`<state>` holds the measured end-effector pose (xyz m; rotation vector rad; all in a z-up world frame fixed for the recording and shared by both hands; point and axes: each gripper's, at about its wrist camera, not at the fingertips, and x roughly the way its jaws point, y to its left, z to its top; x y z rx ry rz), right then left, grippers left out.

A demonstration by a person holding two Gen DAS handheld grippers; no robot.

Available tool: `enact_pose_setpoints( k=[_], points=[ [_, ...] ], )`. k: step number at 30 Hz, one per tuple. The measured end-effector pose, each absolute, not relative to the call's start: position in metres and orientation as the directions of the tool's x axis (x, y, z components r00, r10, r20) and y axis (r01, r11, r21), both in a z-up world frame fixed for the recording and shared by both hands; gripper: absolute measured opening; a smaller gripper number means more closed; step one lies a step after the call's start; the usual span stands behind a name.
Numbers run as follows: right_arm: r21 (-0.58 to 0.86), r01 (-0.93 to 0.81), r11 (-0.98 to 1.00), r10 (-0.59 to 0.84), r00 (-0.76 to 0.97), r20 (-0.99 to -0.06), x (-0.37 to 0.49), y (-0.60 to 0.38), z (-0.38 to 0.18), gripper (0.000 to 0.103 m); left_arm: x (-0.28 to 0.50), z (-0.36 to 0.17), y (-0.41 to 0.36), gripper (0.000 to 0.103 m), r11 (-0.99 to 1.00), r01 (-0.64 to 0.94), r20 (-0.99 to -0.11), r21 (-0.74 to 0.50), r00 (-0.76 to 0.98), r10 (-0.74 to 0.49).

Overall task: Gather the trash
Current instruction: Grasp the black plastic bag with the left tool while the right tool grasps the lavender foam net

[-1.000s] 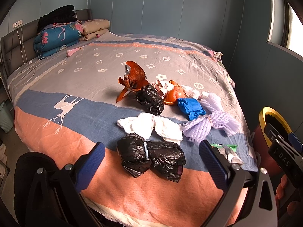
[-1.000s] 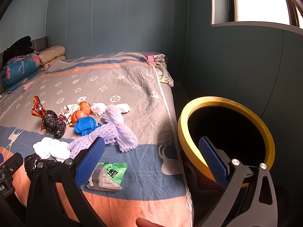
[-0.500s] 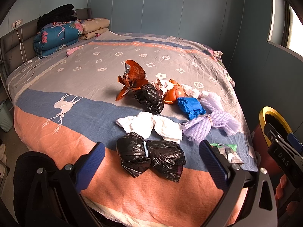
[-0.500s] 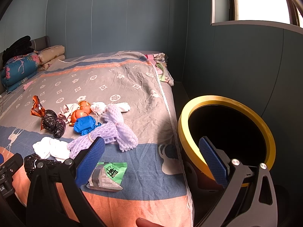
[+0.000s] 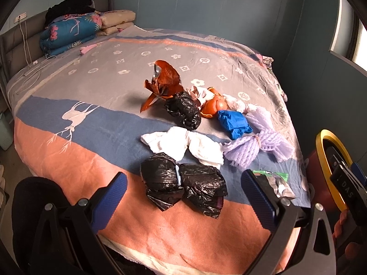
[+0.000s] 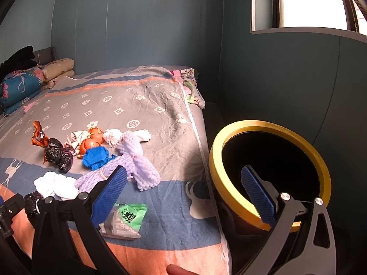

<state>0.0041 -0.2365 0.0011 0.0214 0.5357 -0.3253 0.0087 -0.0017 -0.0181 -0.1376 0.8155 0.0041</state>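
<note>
Trash lies on the bed: two black bags tied together [image 5: 183,186], white tissue [image 5: 183,145], purple foam net [image 5: 254,147], blue glove [image 5: 234,123], orange peel [image 5: 213,107], a small black bag [image 5: 183,111], an orange wrapper [image 5: 164,83] and a green packet [image 6: 127,217]. A bin with a yellow rim [image 6: 270,171] stands beside the bed. My left gripper [image 5: 183,190] is open, empty, with the black bags between its fingers' line of sight. My right gripper [image 6: 183,188] is open, empty, between the green packet and the bin.
Folded quilts and pillows [image 5: 75,32] are stacked at the headboard. A charging cable [image 5: 34,68] lies at the bed's far left. Blue-grey walls close in behind the bed and to the right, with a window [image 6: 309,2] above the bin.
Both views have shifted very slightly; the trash, bin and both open grippers stay where they were.
</note>
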Motion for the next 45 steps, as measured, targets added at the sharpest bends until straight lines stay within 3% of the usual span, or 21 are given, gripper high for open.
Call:
enact_pose_setpoints(
  k=[8, 12, 22, 30, 34, 45],
  points=[
    [-0.021, 0.265, 0.964, -0.234, 0.81, -0.538, 0.013, -0.245, 0.001, 0.096, 0.019, -0.021, 0.007, 0.096, 0.986, -0.091, -0.746, -0.137, 0.665, -0.042],
    [0.002, 0.176, 0.984, -0.14, 0.787, -0.602, 0.03, -0.247, -0.006, 0.096, 0.024, -0.025, 0.016, 0.096, 0.981, -0.101, -0.751, -0.164, 0.658, -0.058],
    [0.067, -0.014, 0.998, 0.058, 0.684, -0.727, 0.091, -0.237, -0.013, 0.096, 0.041, -0.046, 0.006, 0.096, 0.998, -0.064, -0.812, -0.006, 0.583, 0.033],
    [0.22, -0.076, 0.973, 0.228, 0.498, -0.837, 0.146, -0.218, -0.036, 0.096, 0.048, -0.056, 0.005, 0.096, 0.998, -0.034, -0.835, 0.061, 0.546, 0.07],
    [0.332, -0.044, 0.942, 0.314, 0.46, -0.83, 0.152, -0.216, -0.05, 0.096, 0.053, -0.065, 0.006, 0.094, 0.998, -0.019, -0.846, 0.058, 0.529, 0.059],
    [0.325, -0.028, 0.945, 0.305, 0.427, -0.851, 0.163, -0.212, -0.075, 0.095, 0.066, -0.082, 0.006, 0.094, 1.0, 0.002, -0.858, 0.001, 0.514, 0.0]
  ],
)
